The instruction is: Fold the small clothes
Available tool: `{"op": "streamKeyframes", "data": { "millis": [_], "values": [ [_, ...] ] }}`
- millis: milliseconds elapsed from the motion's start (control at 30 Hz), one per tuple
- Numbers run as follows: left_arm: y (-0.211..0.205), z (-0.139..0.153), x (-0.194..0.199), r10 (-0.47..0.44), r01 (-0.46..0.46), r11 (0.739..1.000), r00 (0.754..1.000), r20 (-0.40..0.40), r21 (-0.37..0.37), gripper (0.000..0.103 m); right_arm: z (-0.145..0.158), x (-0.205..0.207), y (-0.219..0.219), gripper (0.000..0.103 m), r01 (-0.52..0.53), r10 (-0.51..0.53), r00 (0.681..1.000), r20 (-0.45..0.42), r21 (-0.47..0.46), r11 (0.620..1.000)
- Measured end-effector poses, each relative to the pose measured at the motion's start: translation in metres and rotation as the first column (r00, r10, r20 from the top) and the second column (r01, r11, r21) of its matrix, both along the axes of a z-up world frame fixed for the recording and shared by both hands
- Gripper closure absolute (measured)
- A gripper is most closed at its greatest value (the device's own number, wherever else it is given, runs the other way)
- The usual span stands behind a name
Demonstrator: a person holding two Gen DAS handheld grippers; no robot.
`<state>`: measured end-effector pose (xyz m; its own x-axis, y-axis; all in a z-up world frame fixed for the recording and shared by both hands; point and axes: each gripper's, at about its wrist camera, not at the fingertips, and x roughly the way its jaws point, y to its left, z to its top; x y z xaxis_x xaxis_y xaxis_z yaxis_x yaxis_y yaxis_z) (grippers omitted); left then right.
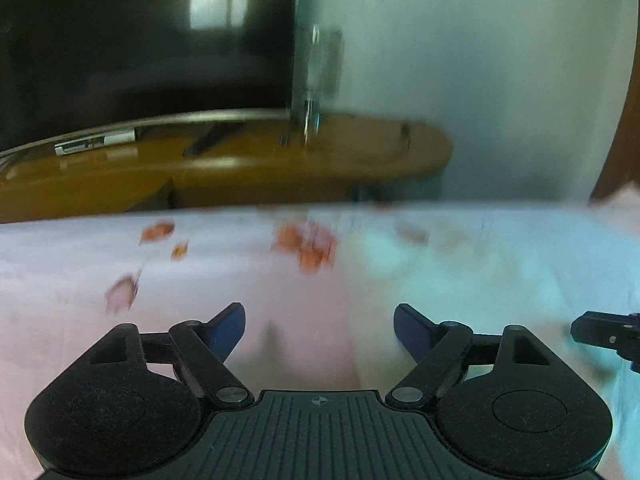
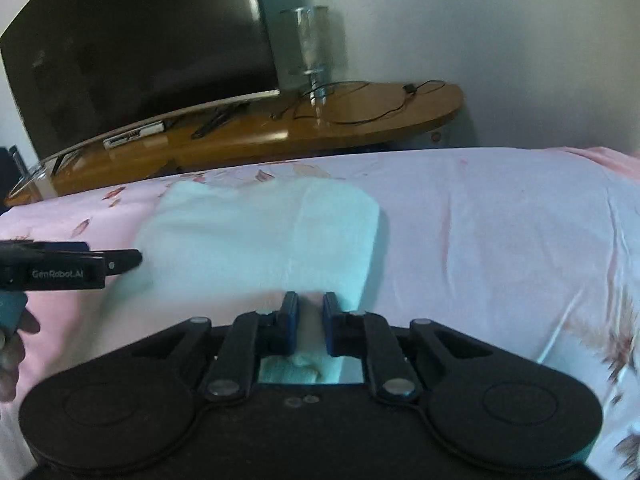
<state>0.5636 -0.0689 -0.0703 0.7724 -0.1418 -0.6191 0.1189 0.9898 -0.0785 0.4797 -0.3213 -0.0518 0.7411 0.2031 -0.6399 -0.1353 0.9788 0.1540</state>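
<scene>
Our right claw (image 2: 311,322) is nearly closed, apparently pinching the near hem of the pale garment (image 2: 256,240) lying ahead on the bed (image 2: 500,220). Our left claw (image 1: 319,330) gapes, holding nothing. We judge the cloth light and limp; grip corners.

Bed (image 2: 480,240) is covered by a pink sheet (image 1: 200,340); reddish leaf prints are seen toward the far left edge. A pale mint-white cloth (image 2: 260,240) is laid flat on it, left of centre, with a lengthwise crease. Its near edge is bunched up. Beyond the bed's far edge a wooden shelf (image 2: 360,120) is seen, carrying a TV (image 2: 140,52) and cables (image 2: 360,108).
</scene>
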Motion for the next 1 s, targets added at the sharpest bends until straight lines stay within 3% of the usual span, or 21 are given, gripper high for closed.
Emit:
{"op": "streamKeyframes", "data": {
  "millis": [67,167,200,233,367,467,533,600,667,733,767,933,1000],
  "values": [
    [-0.007,0.0,0.015,0.005,-0.005,1.0,1.0,-0.006,0.002,0.021,0.013,0.003,-0.005,0.083,-0.013,0.009,0.995,0.095,0.049,0.999],
    [-0.022,-0.025,0.045,-0.007,0.013,0.998,0.996,-0.094,0.064,0.019,0.012,0.032,-0.005,0.081,-0.008,0.002,0.994,0.113,0.051,0.999],
    [-0.023,-0.03,0.047,0.019,-0.011,0.996,0.996,-0.083,0.088,0.008,0.003,0.045,-0.001,0.082,-0.023,0.021,0.997,0.074,0.024,0.999],
    [-0.024,-0.033,0.051,0.032,-0.023,0.995,0.996,-0.088,0.102,0.006,-0.016,0.061,0.001,0.084,-0.027,0.026,0.999,-0.037,-0.02,0.999],
    [-0.022,-0.025,0.05,0.021,-0.011,0.995,0.995,-0.102,0.097,0.006,-0.034,0.067,-0.002,0.083,-0.037,0.037,0.999,-0.039,-0.002,0.999],
    [-0.015,-0.008,0.036,0.007,-0.003,0.998,0.998,-0.07,0.058,0.006,-0.035,0.056,0.001,0.079,-0.02,0.02,1.0,0.001,-0.034,0.999],
    [-0.016,0.001,0.016,-0.026,0.028,0.999,0.999,-0.041,0.043,0.006,-0.017,0.032,0.003,0.071,-0.027,0.028,0.998,0.053,-0.011,1.0],
    [-0.02,-0.002,0.004,-0.046,0.048,0.998,0.998,-0.045,0.047,0.006,-0.008,0.016,0.006,0.069,-0.049,0.049,0.994,0.094,0.004,0.999],
    [-0.028,-0.019,0.003,-0.051,0.059,0.995,0.995,-0.09,0.082,0.006,-0.011,0.01,0.01,0.054,-0.063,0.065,0.993,0.094,-0.023,0.998],
    [-0.029,-0.027,0.002,-0.043,0.049,0.997,0.994,-0.099,0.057,0.002,-0.028,0.016,0.016,0.054,-0.073,0.073,0.997,0.004,-0.089,0.993],
    [-0.029,-0.027,0.003,-0.037,0.043,0.997,0.994,-0.103,0.06,0.002,-0.032,0.013,0.017,0.052,-0.065,0.069,0.997,0.032,-0.13,0.989],
    [-0.032,-0.012,-0.002,-0.041,0.052,0.994,0.993,-0.11,0.099,0.002,-0.031,0.009,0.015,0.051,-0.029,0.032,0.999,0.028,-0.108,0.994],
    [-0.03,-0.004,-0.012,-0.047,0.057,0.993,0.994,-0.093,0.104,0.002,-0.02,-0.001,0.013,0.055,-0.014,0.02,0.998,0.065,-0.099,0.995]
  ]
}}
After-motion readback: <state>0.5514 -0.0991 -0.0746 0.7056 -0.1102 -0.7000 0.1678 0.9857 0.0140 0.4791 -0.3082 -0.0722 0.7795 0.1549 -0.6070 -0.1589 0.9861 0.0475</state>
